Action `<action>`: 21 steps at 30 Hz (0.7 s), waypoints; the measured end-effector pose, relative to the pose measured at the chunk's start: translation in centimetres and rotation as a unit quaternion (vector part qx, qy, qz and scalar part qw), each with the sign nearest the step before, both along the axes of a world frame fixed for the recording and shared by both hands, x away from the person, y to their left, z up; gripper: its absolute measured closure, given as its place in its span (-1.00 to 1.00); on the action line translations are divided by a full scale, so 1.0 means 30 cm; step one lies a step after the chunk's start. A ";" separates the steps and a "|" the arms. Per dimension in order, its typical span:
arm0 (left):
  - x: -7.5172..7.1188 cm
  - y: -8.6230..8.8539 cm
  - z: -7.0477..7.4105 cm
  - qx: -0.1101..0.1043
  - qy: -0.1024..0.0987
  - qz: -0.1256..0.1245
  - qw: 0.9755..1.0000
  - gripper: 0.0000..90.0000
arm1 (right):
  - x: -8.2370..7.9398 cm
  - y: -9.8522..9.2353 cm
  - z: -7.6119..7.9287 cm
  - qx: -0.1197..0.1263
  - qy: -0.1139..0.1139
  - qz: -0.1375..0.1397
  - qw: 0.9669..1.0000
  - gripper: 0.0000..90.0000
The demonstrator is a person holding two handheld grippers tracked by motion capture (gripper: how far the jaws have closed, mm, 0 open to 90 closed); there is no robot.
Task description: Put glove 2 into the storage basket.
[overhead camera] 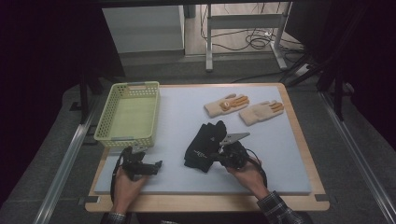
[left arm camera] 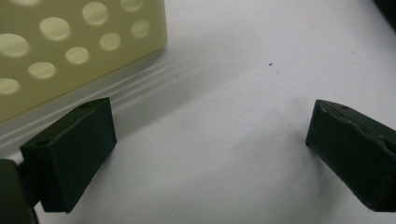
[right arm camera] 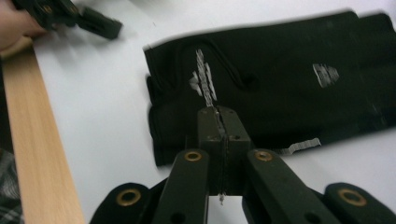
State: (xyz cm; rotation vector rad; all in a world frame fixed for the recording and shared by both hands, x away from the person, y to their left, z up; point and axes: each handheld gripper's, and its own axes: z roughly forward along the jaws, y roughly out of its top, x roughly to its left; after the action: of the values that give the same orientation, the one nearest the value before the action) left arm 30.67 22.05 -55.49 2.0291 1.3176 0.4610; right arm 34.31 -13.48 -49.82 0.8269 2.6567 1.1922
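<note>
A pair of black gloves [overhead camera: 201, 142] lies stacked in the middle of the white mat [overhead camera: 280, 158]. My right gripper [overhead camera: 217, 156] points left at them with its jaws pressed together. In the right gripper view its tips [right arm camera: 218, 113] sit over the cuff edge of the black gloves [right arm camera: 289, 79]; whether fabric is pinched between them I cannot tell. My left gripper [overhead camera: 158, 164] rests low on the mat just in front of the yellow basket [overhead camera: 103, 125], open, with bare mat between its jaws [left arm camera: 210, 144].
Two beige gloves [overhead camera: 227, 105] [overhead camera: 261, 111] lie palm-up at the back right of the mat. The perforated basket wall [left arm camera: 70, 46] is close to the left jaw. The wooden table edge [right arm camera: 37, 154] runs along the mat's near side.
</note>
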 end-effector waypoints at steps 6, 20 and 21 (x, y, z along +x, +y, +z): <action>0.000 0.000 0.000 0.000 0.000 0.000 1.000 -0.96 | -0.003 -0.044 -0.047 -0.020 -0.005 -0.019 1.000 0.97; 0.000 -0.001 0.001 0.003 0.002 -0.002 1.000 -0.96 | -0.002 0.045 -0.116 -0.010 -0.006 0.011 1.000 0.97; 0.001 -0.001 0.001 0.004 0.002 -0.002 1.000 -0.96 | 0.002 0.067 -0.120 -0.007 -0.006 0.013 1.000 0.96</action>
State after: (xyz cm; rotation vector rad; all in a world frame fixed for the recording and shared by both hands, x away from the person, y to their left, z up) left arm 30.69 22.04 -55.45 2.0388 1.3168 0.4606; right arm 34.37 -11.48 -53.41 0.7825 2.6708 1.1794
